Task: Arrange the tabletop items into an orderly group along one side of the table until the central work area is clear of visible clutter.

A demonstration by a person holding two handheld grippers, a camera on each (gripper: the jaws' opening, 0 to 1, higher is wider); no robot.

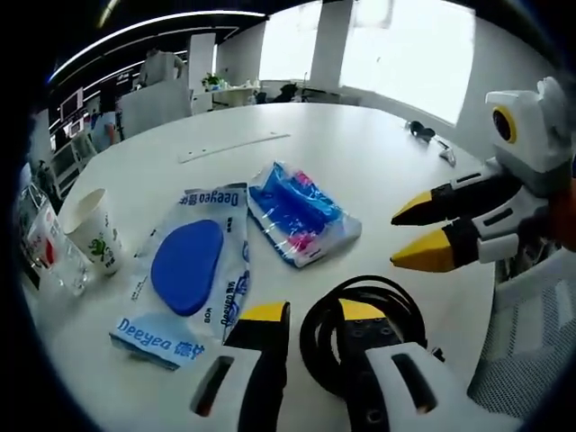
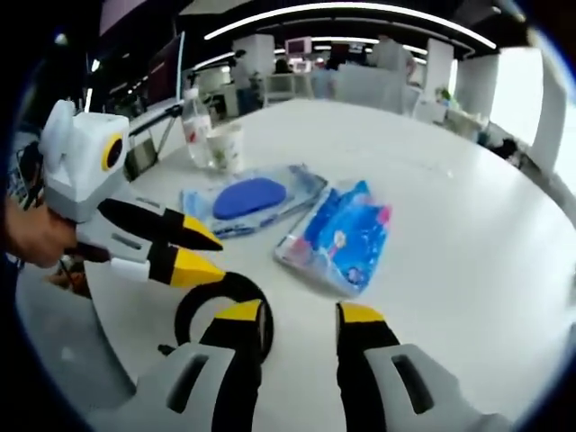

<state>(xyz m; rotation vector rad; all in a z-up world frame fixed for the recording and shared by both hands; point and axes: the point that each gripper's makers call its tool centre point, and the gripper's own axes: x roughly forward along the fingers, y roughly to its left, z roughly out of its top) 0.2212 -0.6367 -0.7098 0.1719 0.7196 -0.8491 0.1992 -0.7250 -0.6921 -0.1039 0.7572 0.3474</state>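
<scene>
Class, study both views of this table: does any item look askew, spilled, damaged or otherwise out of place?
Nothing is spilled or visibly damaged. The paper cup stands upright. The blue pad packet and the blue wipes pack lie flat but angled differently, not lined up, and the black cable coil sits apart beside them.

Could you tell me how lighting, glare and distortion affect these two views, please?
Left gripper view: the windows are blown out white, the table edge bows from fisheye, and the left claw looms large. Right gripper view: a ceiling light strip curves overhead, the background office is soft, while the blue pouch stays sharp.
</scene>
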